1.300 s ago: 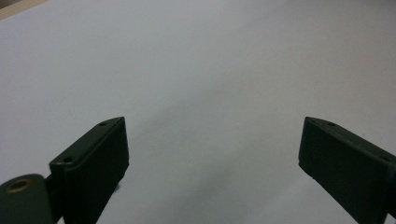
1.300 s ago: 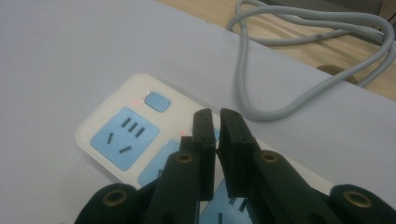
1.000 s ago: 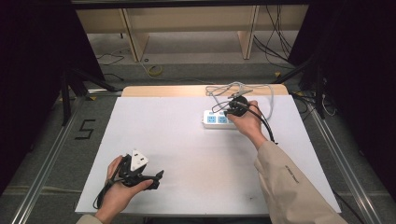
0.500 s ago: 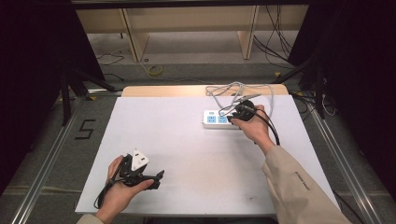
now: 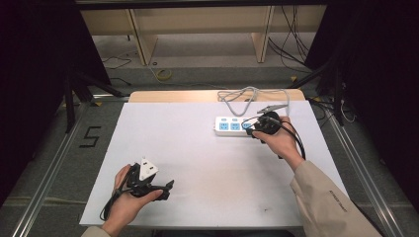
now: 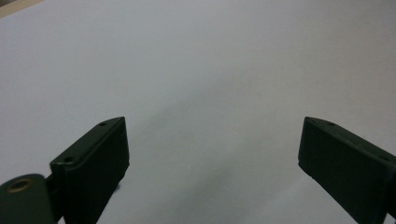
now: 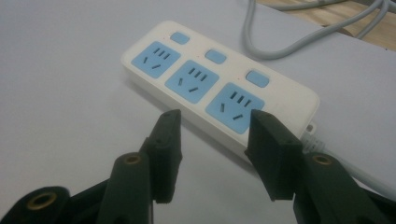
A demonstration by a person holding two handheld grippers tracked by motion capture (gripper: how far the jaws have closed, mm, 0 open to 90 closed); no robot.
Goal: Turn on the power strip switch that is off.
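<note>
At about 7 o'clock on the white table [image 5: 207,163], a person's left hand [image 5: 126,200] rests holding the left gripper [image 6: 212,154], its jaws spread wide over bare tabletop with nothing between them. At about 2 o'clock lies the white power strip [image 5: 232,126], its three blue sockets facing up and its grey cable [image 5: 247,96] looping toward the table's far edge at 12 o'clock. Just beside the strip's right end, the right hand [image 5: 279,143] holds the right gripper [image 7: 212,140]; its jaws, which have just been opening, stand apart in front of the strip's near socket [image 7: 233,106], pinching nothing.
</note>
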